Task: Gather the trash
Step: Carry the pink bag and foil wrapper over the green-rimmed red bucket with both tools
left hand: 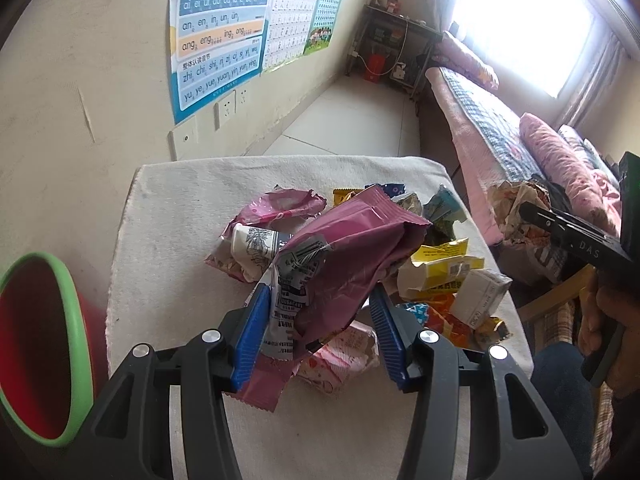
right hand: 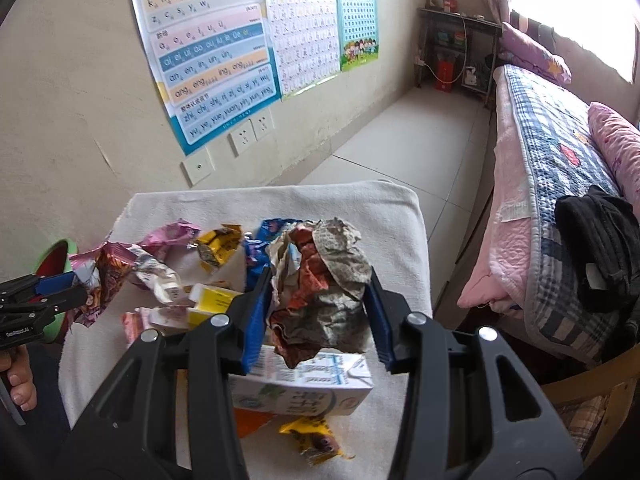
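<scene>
A pile of wrappers and small boxes lies on a white cloth-covered table. My left gripper is shut on a large maroon-pink wrapper and holds it above the pile; it also shows in the right wrist view. My right gripper is shut on a crumpled brown-grey paper wad, lifted above a white milk carton; the wad also shows in the left wrist view. A red bin with a green rim stands left of the table.
Yellow boxes, a white box and pink wrappers lie on the table. A bed with pink bedding runs along the right. Posters hang on the left wall. A shelf stands at the far end.
</scene>
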The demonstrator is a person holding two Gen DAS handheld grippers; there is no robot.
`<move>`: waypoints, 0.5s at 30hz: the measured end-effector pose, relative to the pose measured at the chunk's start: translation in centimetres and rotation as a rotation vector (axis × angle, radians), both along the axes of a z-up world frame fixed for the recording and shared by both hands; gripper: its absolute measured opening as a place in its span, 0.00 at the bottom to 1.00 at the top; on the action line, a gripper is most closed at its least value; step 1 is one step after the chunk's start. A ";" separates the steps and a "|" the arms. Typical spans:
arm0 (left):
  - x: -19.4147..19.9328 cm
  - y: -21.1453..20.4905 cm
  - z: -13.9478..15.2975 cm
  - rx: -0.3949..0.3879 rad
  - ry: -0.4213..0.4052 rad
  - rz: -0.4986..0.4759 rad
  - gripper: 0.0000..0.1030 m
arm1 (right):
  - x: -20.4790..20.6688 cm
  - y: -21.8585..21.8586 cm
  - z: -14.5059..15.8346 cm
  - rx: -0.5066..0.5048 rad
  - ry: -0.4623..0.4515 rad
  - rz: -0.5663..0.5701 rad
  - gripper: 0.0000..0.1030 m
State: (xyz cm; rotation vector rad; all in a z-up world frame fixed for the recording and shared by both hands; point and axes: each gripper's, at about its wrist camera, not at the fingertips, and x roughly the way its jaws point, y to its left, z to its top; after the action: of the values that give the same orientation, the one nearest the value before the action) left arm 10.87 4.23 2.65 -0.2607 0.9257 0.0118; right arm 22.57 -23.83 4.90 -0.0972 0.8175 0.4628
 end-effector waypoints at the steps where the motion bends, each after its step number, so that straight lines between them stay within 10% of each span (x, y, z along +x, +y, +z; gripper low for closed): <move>1: -0.2 0.0 0.1 0.000 -0.003 0.001 0.47 | -0.2 0.2 0.1 0.001 -0.002 0.004 0.42; 15: -3.7 1.1 1.5 -0.010 -0.036 0.027 0.47 | -4.8 5.4 1.1 0.027 -0.006 0.114 0.42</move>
State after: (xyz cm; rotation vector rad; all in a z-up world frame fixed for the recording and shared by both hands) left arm 7.19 5.37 4.17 -0.2816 0.8867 0.0277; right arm 17.78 -18.44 6.00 -0.1211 0.8019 0.5806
